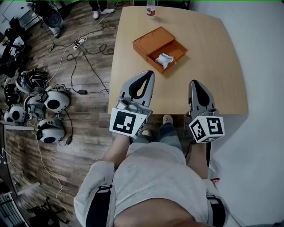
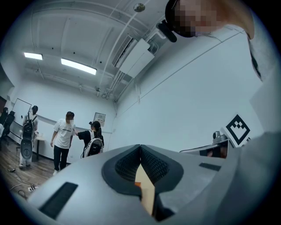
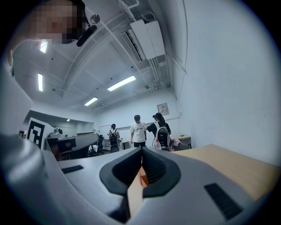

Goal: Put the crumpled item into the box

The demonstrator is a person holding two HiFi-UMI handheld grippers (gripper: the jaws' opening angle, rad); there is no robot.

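While left gripper [image 1: 148,73] and right gripper [image 1: 194,82] hang clenched empty, a likely bottle [image 1: 151,9] stands beyond the box [image 1: 153,40].

A lab workroom: cables [image 1: 91,55] and white headsets [image 1: 55,101] strewn over the wood floor [image 1: 75,150] beside a table [image 1: 213,66]

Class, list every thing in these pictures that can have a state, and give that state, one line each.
box: open, inner tray exposed
crumpled item: lying inside the open box
bottle: standing upright beyond the box
left gripper: shut, nothing between its jaws
right gripper: shut, nothing between its jaws
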